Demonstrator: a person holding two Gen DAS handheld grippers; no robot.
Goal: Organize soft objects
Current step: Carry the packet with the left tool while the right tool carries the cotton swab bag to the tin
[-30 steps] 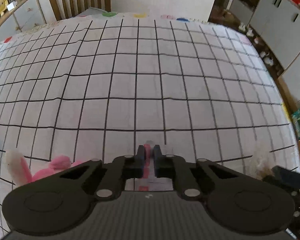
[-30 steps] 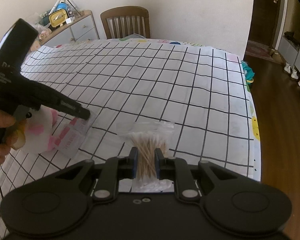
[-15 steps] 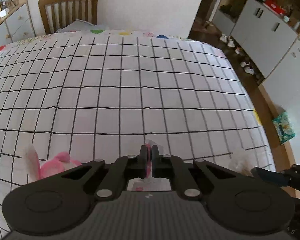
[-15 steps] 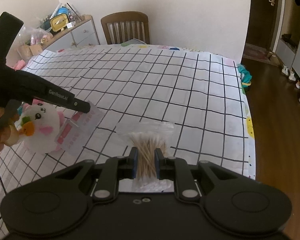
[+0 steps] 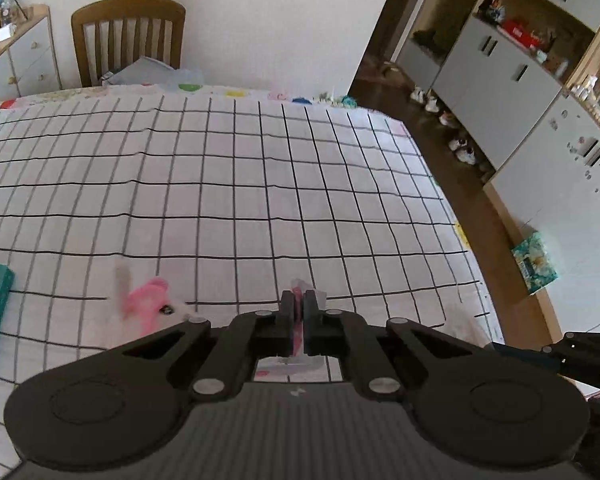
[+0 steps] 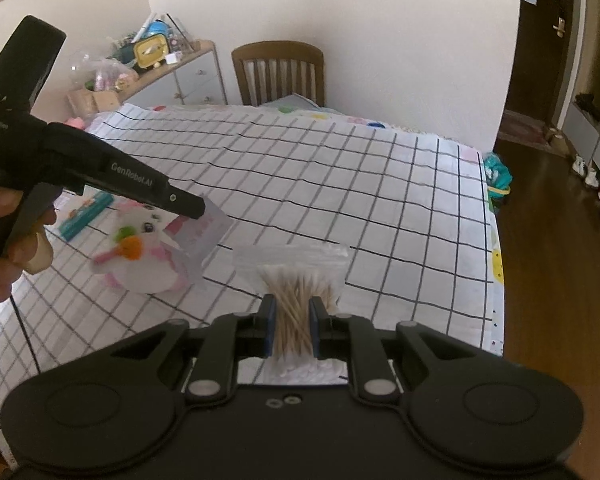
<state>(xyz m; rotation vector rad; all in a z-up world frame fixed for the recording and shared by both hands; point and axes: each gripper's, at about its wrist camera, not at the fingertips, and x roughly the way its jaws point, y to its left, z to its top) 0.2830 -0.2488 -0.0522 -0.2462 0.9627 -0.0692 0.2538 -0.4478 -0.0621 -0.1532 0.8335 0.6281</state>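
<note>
the worktop [image 6: 340, 184], spread with a white cloth gridded in black lines, shows far more of itself in both wrist views than a second ago: the wooden slat-backed chair [image 5: 128, 40] and the far edge have slid down into frame, so both hands have risen with their loads. that reads as the lift stage finished for both items at once, with carrying and placing yet to come.

the white and pink plush rabbit with an orange nose [image 6: 140, 260] lies on the cloth below the left gripper [image 6: 200, 210], not held. a second ago it sat tucked close against that gripper in the right view; now it shows clear beneath it.

the clear zip bag of wooden cotton swabs [image 6: 296, 280] hangs off the cloth in the right gripper [image 6: 292, 326], whose jaws are clenched on the bundle of sticks, as before.

the small clear packet with pink print [image 6: 204, 232] dangles from the left gripper, jaws pinched nearly together on its thin edge; it was lower, close to the cloth, earlier.
</note>
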